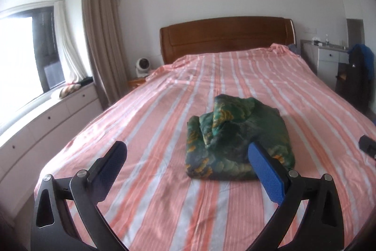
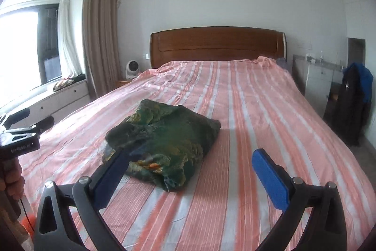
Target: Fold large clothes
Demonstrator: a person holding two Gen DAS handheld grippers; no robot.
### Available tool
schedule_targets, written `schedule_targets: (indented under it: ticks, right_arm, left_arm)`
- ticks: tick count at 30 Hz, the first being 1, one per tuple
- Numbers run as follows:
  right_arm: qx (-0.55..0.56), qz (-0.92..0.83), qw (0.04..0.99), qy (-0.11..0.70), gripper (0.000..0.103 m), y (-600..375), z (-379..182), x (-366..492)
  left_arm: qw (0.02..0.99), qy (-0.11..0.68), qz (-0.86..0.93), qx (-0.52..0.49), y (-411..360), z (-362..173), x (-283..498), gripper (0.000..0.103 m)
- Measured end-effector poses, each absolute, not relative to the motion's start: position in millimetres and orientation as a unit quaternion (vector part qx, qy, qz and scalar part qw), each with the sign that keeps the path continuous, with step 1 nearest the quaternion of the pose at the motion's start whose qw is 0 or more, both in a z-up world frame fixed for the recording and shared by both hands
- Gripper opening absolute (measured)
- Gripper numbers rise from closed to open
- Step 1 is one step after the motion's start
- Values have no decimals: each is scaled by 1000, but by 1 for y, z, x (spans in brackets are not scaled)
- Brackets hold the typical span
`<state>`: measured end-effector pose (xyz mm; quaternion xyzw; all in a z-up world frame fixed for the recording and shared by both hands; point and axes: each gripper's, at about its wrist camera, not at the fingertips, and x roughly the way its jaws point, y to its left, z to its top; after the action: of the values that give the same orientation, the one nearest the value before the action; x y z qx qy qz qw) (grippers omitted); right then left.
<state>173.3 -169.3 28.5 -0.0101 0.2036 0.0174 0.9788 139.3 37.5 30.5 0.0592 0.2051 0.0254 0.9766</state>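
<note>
A dark green patterned garment (image 1: 237, 138) lies folded in a compact bundle on the pink-and-white striped bed sheet (image 1: 164, 124). It also shows in the right wrist view (image 2: 164, 142). My left gripper (image 1: 188, 149) is open and empty, held above the near end of the bed, with the bundle just ahead of its right finger. My right gripper (image 2: 190, 157) is open and empty, with the bundle ahead of its left finger. The left gripper also shows at the left edge of the right wrist view (image 2: 28, 120).
A wooden headboard (image 1: 225, 37) stands at the far end. A low white drawer cabinet (image 1: 47, 119) runs under the window on the left. A small fan (image 1: 142, 66) sits by the bed. A white cabinet (image 1: 329, 58) and dark hanging clothes (image 1: 359, 77) stand on the right.
</note>
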Motion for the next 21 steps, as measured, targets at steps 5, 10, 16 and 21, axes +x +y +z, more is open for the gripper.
schedule_targets:
  ticks: [5,10,16,21]
  right_arm:
    - [-39,9,969,245,103,-149,19,153]
    - [-40,7,962,269,103,-140,8,135]
    - [-48,-4,959,281,103,-130,3,122]
    - [-41,-4,954,297,103,-123,0,120]
  left_arm:
    - [967,241,23,75,25,20,115,103]
    - [961,269,14,67,20,8,100,103]
    - [954,296,0,57,19,4,90,103]
    - [947,313,4,70,17,0,84,103]
